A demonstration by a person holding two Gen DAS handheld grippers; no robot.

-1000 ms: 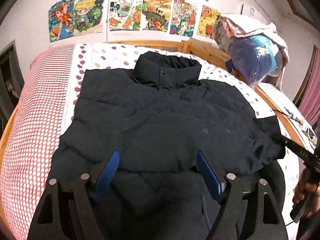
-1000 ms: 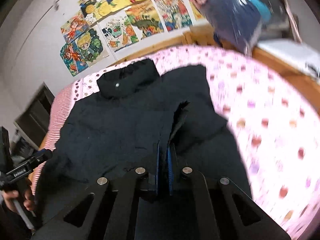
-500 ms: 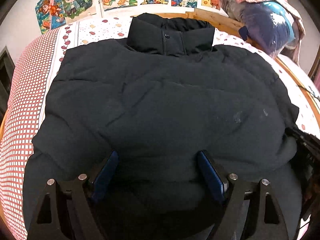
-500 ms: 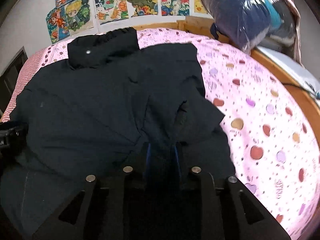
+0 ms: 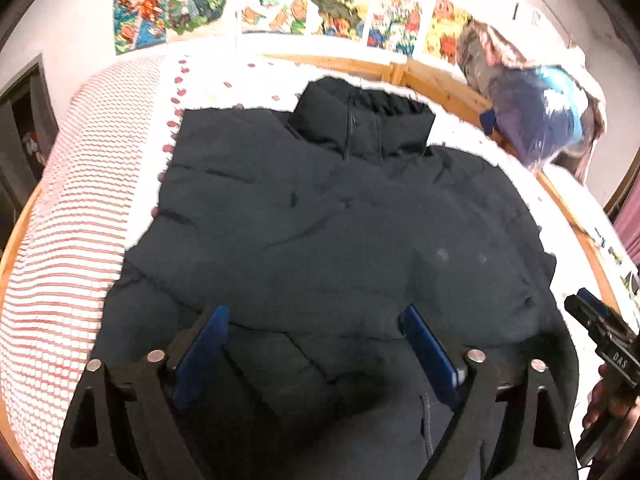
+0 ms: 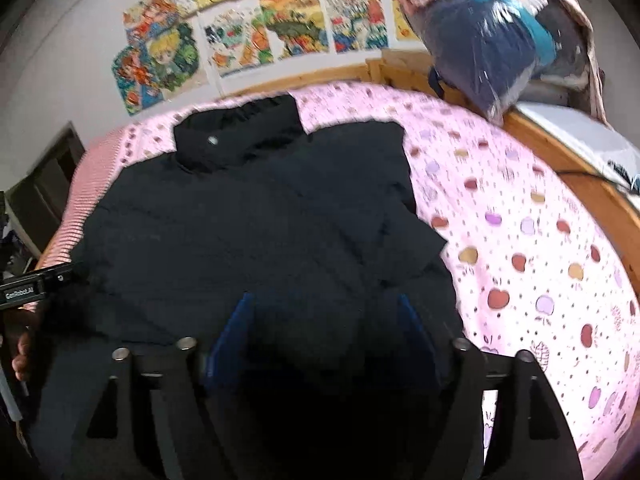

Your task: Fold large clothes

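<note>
A black puffer jacket (image 5: 340, 232) lies front up on the bed, collar toward the headboard, with both sleeves folded in over the body. It also fills the right wrist view (image 6: 248, 232). My left gripper (image 5: 316, 316) is open and empty, hovering above the jacket's lower half. My right gripper (image 6: 326, 304) is open and empty above the jacket's lower right part, where the folded sleeve (image 6: 404, 240) rests. The right gripper shows at the right edge of the left wrist view (image 5: 604, 332). The left gripper shows at the left edge of the right wrist view (image 6: 36, 284).
The bed has a white and pink sheet with an apple print (image 6: 520, 240) and a red checked cover (image 5: 68, 240) on the left side. A wooden bed frame (image 5: 436, 80) runs around it. A bagged bundle of bedding (image 6: 492, 40) sits at the back right. Cartoon posters (image 5: 320, 12) hang on the wall.
My right gripper, shut on the sleeve a second ago, has let go and opened. The sleeve now lies on the jacket. My left gripper dipped close to the jacket, then rose back.
</note>
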